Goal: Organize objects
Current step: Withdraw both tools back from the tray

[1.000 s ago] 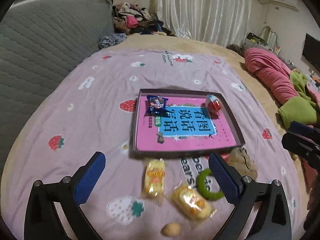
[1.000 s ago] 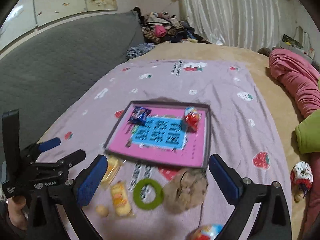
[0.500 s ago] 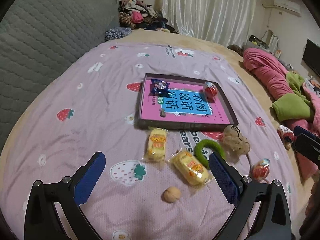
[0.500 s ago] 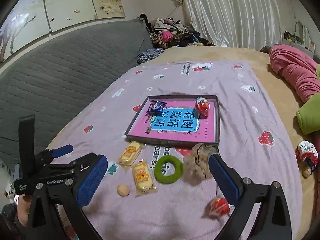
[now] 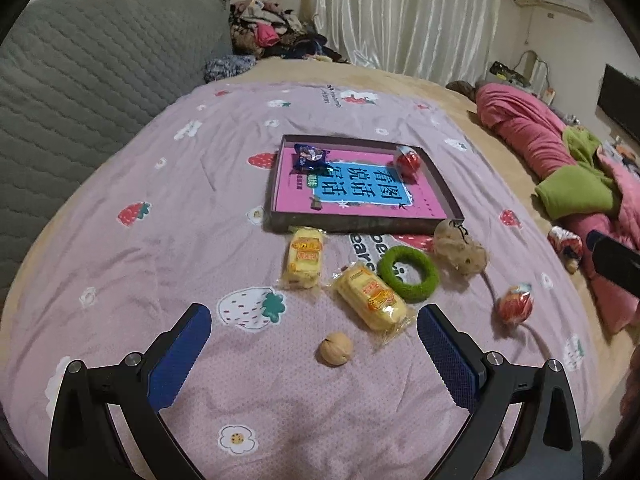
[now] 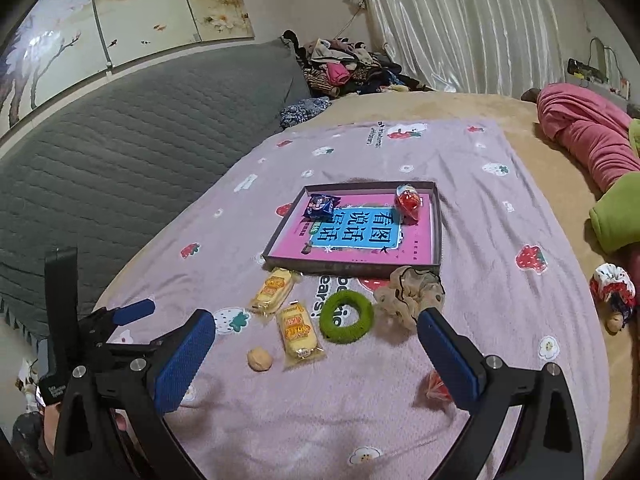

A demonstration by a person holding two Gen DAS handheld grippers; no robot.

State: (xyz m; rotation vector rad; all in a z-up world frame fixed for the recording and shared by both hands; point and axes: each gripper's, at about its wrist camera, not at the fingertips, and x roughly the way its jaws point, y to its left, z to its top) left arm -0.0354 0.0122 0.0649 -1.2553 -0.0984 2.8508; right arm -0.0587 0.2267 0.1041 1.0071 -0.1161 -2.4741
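A dark tray [image 5: 362,225] [image 6: 352,267] with a pink lining lies mid-bed; in it are a blue snack packet [image 5: 310,157] [image 6: 320,205] and a red egg toy [image 5: 409,160] [image 6: 408,202]. In front of the tray lie two yellow snack packs [image 5: 305,257] [image 5: 370,296], a green ring [image 5: 408,273] [image 6: 346,317], a beige scrunchie [image 5: 460,246] [image 6: 408,290], a walnut [image 5: 337,354] [image 6: 260,359] and a second red egg [image 5: 515,304]. My left gripper [image 5: 314,356] is open and empty above the near bed. My right gripper [image 6: 316,356] is open and empty too.
The purple strawberry blanket [image 5: 180,208] covers the bed. A grey quilted headboard [image 5: 80,80] is on the left. Pink and green bedding [image 5: 560,160] is piled on the right. A small patterned toy [image 6: 612,292] lies near the right edge. Clothes [image 6: 344,64] are heaped at the far end.
Both grippers have pulled back and up from the tray, so more of the bed and the loose items shows. Both stayed open. No object moved.
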